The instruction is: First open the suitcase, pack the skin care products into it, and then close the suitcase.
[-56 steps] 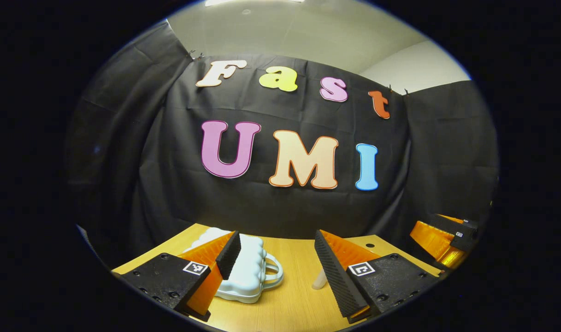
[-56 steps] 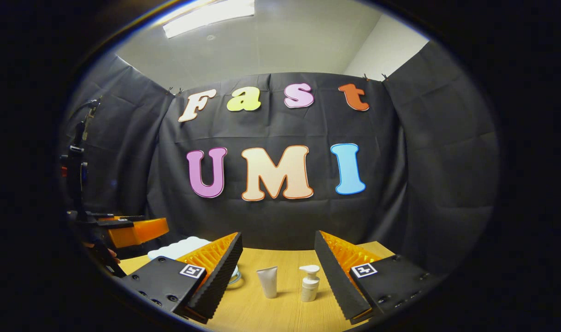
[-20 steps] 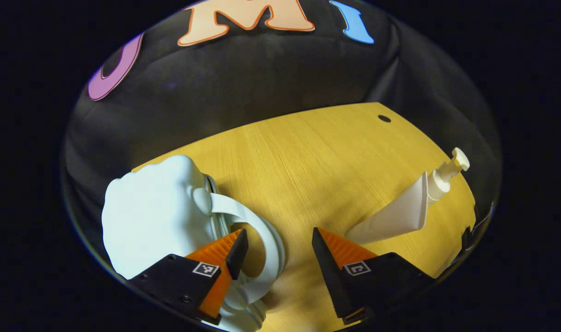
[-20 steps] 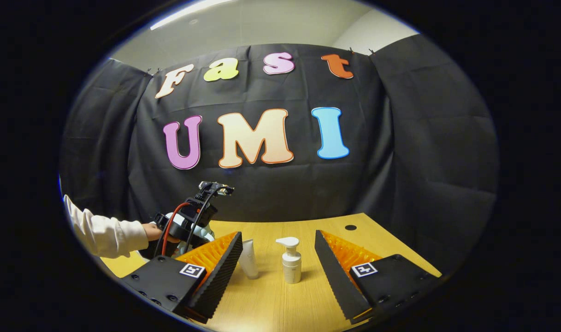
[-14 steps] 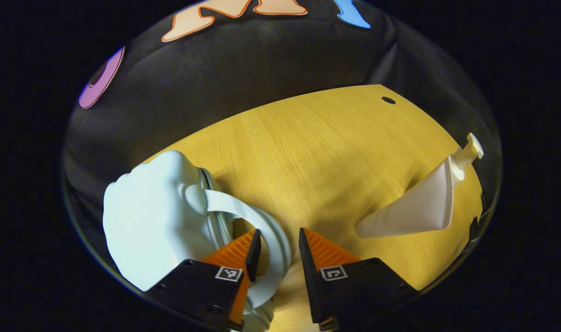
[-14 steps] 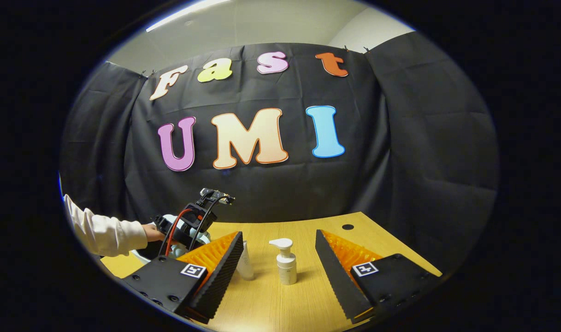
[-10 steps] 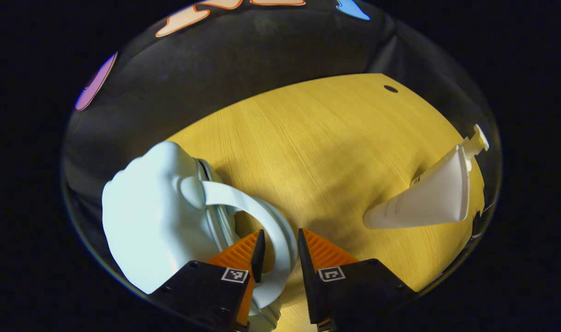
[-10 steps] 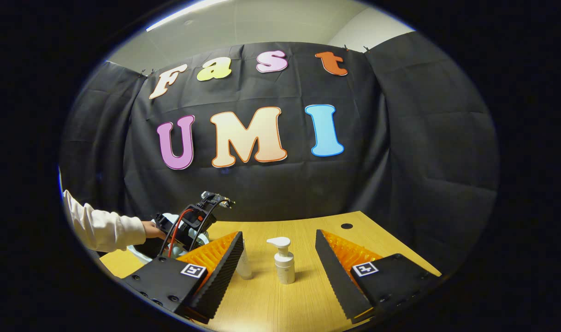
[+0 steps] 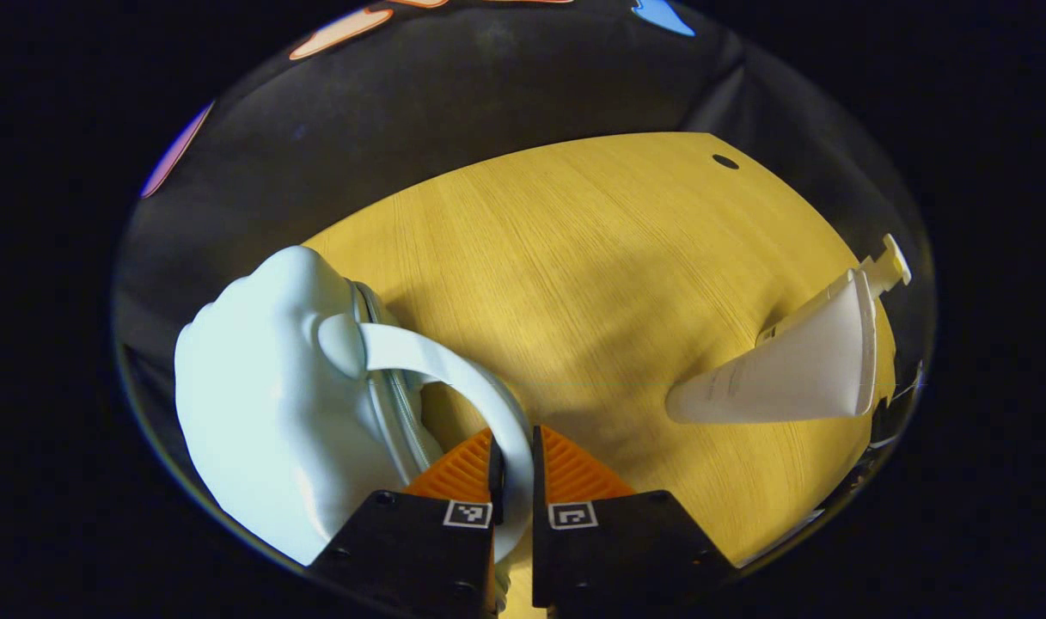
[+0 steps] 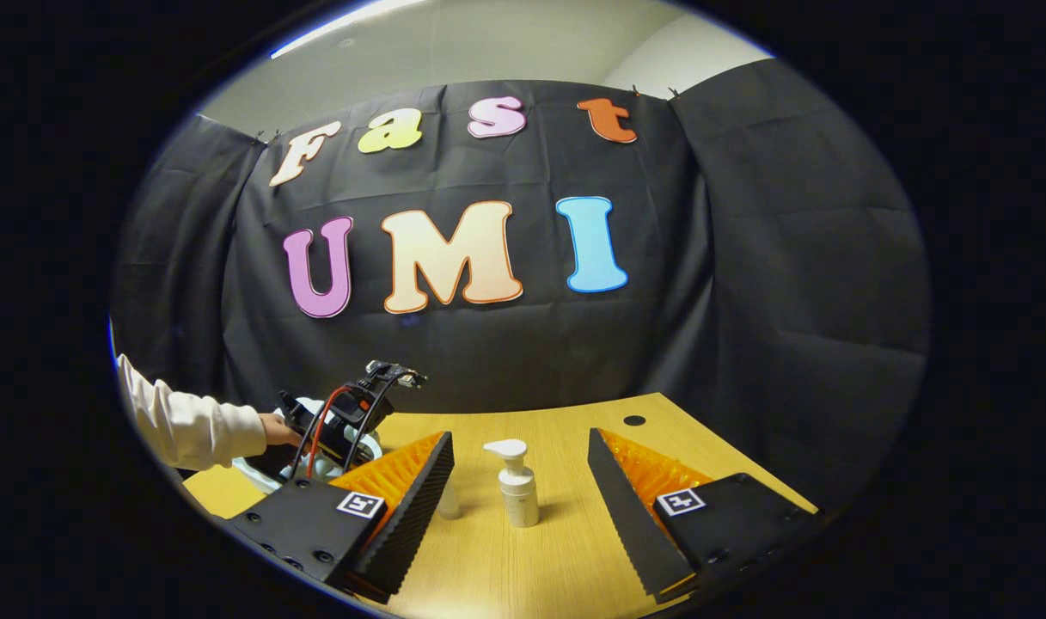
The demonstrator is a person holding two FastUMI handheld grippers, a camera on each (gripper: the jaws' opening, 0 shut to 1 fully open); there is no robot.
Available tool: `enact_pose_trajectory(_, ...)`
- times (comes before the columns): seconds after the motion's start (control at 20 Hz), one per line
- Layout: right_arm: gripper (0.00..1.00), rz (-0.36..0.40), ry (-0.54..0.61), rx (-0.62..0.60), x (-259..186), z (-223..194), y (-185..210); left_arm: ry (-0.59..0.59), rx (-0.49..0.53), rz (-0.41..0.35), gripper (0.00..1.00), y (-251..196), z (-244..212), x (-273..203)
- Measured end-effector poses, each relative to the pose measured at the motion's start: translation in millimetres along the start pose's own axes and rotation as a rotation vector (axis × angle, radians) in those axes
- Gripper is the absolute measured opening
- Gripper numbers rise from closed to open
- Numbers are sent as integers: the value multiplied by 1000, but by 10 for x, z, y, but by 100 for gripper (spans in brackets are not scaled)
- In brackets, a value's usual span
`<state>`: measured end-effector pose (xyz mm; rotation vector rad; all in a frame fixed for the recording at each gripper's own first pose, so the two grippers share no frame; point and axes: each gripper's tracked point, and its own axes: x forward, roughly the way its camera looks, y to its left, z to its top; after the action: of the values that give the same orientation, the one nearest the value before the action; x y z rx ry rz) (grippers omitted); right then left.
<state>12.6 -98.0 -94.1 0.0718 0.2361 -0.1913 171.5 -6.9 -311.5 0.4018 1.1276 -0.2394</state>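
Left gripper (image 9: pixel 514 460) is seen nearly closed, both fingers pressed on the pale handle (image 9: pixel 454 378) of the suitcase (image 9: pixel 273 404), the handle strap pinched between them. From the right gripper view the same gripper (image 10: pixel 342 421) is seen far off at the left, held by a hand (image 10: pixel 273 428) in a light sleeve (image 10: pixel 187 423), just over the suitcase (image 10: pixel 256 468).

Right gripper (image 10: pixel 518 494) is held wide open above the wooden table (image 10: pixel 557 550), nothing between its fingers.

Surroundings: the table (image 9: pixel 591 258) is bordered by the black cloth wall (image 10: pixel 746 301); a small dark hole (image 9: pixel 725 162) is noted near the far edge. A white tube (image 9: pixel 789 370) stands to the right of the suitcase, well apart from it, with the pump bottle (image 9: pixel 883 266) mostly hidden behind it. In the right gripper view the pump bottle (image 10: pixel 516 486) stands upright between the open fingers, farther off; the tube (image 10: pixel 448 501) is largely hidden behind the left finger (image 10: pixel 402 507).

Suitcase: small, pale blue, rounded and lumpy in outline, closed, lying on the table's left part. A zip line (image 9: pixel 394 404) is seen along its seam, and the looped handle arches from a round boss on its side.
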Motion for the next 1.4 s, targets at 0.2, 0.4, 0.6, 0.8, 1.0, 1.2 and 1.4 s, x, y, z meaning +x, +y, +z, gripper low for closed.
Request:
enact_pose_trajectory(0.2,99,11,0,-13,-31,-11,40,-24,11,35,4,42,44,-54)
enact_pose_trajectory(0.4,99,22,-1,-23,-49,-4,101,-70,-6,29,1,9,153,-172)
enact_pose_trajectory(0.6,99,39,-8,-32,-56,22,187,-139,-24,29,3,5,312,-394)
enact_pose_trajectory(0.8,99,65,-16,-46,-89,74,304,-237,-64,43,3,74,465,-736)
enact_pose_trajectory(1.0,99,97,-38,-65,-121,185,447,-345,-118,73,2,284,570,-1203)
enact_pose_trajectory(1.2,99,122,-57,-84,-199,286,576,-460,-191,115,2,541,503,-1574)
enact_pose_trajectory(1.4,100,127,-77,-109,-266,388,664,-544,-301,121,2,909,325,-1996)
